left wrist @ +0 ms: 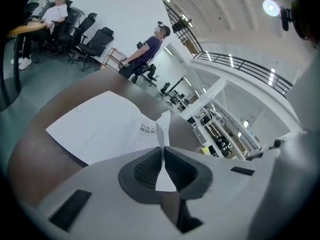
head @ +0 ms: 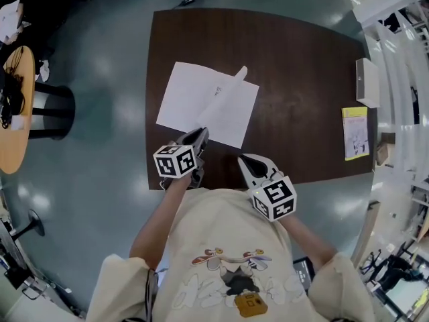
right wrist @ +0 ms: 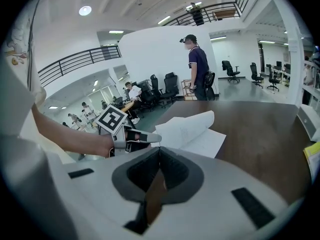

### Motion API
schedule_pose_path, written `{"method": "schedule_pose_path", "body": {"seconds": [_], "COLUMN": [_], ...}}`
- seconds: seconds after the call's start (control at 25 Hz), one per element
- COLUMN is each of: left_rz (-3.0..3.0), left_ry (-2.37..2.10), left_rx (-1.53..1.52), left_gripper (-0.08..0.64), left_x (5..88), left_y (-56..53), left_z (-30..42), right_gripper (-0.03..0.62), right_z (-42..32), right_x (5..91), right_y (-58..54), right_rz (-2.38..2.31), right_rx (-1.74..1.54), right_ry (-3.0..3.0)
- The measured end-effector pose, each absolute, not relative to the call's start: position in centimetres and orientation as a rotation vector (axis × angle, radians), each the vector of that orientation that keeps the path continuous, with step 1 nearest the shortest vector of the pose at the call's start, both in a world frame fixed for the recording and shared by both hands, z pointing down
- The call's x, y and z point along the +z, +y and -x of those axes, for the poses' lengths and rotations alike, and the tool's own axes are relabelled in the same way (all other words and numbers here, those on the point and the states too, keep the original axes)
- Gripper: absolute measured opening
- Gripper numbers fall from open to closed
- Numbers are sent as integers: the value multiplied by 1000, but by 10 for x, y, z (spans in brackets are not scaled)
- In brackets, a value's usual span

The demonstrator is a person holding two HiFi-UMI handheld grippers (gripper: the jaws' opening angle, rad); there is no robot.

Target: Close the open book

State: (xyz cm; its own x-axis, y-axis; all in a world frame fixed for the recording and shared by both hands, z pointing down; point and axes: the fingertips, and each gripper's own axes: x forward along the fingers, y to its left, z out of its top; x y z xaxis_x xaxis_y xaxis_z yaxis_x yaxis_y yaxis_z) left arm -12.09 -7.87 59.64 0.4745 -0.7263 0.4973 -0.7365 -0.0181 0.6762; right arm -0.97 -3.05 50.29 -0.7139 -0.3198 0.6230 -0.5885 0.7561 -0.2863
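White and open, the book (head: pixel 191 96) lies on the near left part of the dark table (head: pixel 308 79). One page (head: pixel 231 89) stands partly raised, its near edge pinched in the clenched left gripper (head: pixel 200 136). The right gripper (head: pixel 248 161) hangs nearby, jaws together and empty. Closing looks barely begun, with the fold-over left to do.

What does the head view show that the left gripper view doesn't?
Only the head view: the right gripper and the cartoon print on the wearer's shirt. Only the left gripper view: a close look at the page pinched between its jaws, plus a standing person and a seated person by office chairs. Both: the left gripper at the open book on the brown table.
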Motion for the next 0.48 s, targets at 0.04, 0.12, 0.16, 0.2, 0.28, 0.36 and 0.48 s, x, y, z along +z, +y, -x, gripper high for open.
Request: {"method": "schedule_pose_path", "body": {"seconds": [0.04, 0.12, 0.16, 0.2, 0.28, 0.36, 0.48], "left_rz": [-1763, -1809, -1835, -1857, -1892, -1923, -1970], "left_ry": [-1243, -1225, -1215, -1204, -1179, -1155, -1127], "left_rx": [48, 129, 172, 213, 285, 352, 460], "left_gripper": [25, 25, 25, 25, 25, 25, 25], "left_x": [597, 599, 601, 603, 608, 612, 618], "left_y": [-78, -78, -79, -80, -80, -79, -77], "left_z": [116, 106, 101, 95, 83, 72, 59], "right_gripper": [6, 6, 6, 6, 6, 6, 6], "right_z": [8, 5, 2, -1, -8, -13, -21], "right_x": [503, 503, 503, 503, 504, 505, 508], "right_y": [-30, -31, -32, -33, -34, -34, -35], "right_rz": [-691, -712, -723, -734, -751, -765, -784], "right_rx": [646, 653, 657, 661, 671, 678, 691], "right_ry": [-2396, -2396, -2396, -2395, -2391, -2384, -2374]}}
